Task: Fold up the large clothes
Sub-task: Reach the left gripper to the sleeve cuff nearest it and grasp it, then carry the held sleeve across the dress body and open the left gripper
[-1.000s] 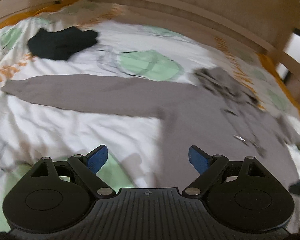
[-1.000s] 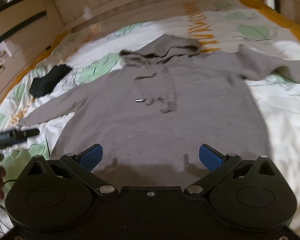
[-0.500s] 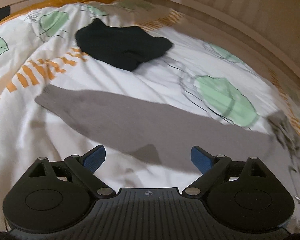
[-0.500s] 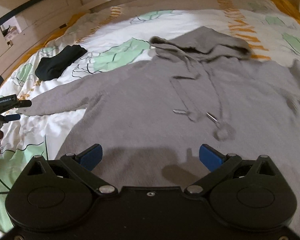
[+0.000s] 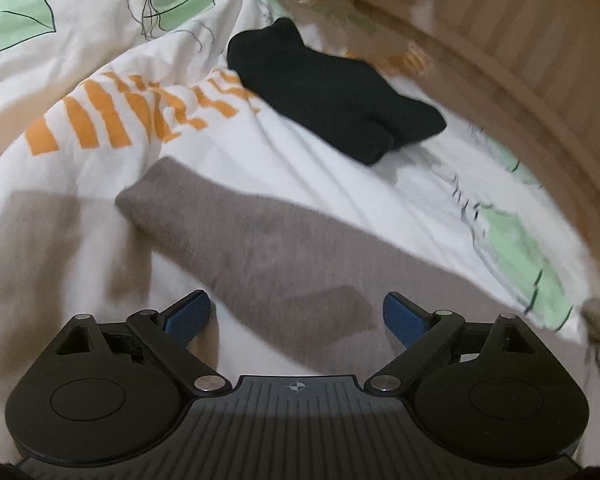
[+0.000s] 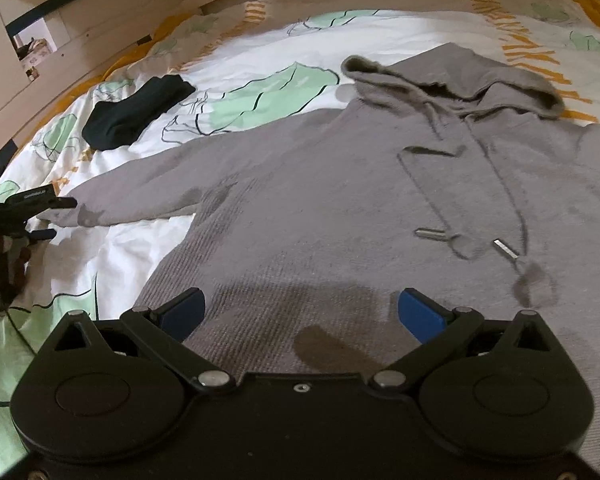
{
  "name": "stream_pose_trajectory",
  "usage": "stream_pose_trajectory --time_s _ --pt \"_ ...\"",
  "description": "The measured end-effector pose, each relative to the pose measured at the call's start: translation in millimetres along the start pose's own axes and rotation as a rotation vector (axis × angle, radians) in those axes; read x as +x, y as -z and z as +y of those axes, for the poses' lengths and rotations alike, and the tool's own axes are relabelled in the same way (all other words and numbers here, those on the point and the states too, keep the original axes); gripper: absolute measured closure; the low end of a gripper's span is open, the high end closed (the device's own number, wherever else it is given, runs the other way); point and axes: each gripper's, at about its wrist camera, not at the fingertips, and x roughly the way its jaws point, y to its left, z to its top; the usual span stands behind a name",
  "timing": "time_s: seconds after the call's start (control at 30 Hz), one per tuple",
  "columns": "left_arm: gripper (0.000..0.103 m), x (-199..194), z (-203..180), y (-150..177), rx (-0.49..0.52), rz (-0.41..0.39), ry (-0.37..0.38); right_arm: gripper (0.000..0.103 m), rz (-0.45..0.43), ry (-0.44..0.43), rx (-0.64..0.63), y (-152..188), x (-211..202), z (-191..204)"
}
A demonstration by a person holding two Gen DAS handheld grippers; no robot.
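Observation:
A grey hoodie (image 6: 340, 208) lies flat, front up, on the bed, hood (image 6: 452, 76) at the far side and drawstrings on its chest. Its left sleeve (image 6: 148, 184) stretches out to the left. In the left wrist view that sleeve (image 5: 268, 248) runs across, its cuff (image 5: 140, 196) at the left. My left gripper (image 5: 296, 314) is open just above the sleeve, short of the cuff; it also shows in the right wrist view (image 6: 48, 218) at the sleeve's end. My right gripper (image 6: 300, 312) is open and empty above the hoodie's lower body.
A folded black garment (image 5: 332, 92) (image 6: 136, 112) lies on the white quilt (image 5: 100, 112) with green and orange prints, beyond the sleeve. A wooden bed frame (image 5: 520, 48) curves round the far side. Wooden cabinets (image 6: 72, 20) stand at the left.
My left gripper has swung left along the sleeve and come down near its cuff. My right gripper has moved closer to the hoodie's body. Both stay open.

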Motion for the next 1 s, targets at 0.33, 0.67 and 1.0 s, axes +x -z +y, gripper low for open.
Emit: stream_pose_trajectory --time_s 0.33,0.67,1.0 --pt "0.082 10.0 15.7 -19.4 -0.038 -0.042 0.016 0.000 0.014 0.004 -0.011 3.5 12.0 3.2" --pt "0.097 -40.3 -37.7 -38.4 0.060 -0.121 0.039 0.000 -0.002 0.001 -0.021 0.3 3.3 -8.2" --pt "0.097 -95.0 -195.1 -41.6 0.262 -0.174 0.274 0.000 -0.015 0.047 -0.045 0.3 -28.8 -50.9"
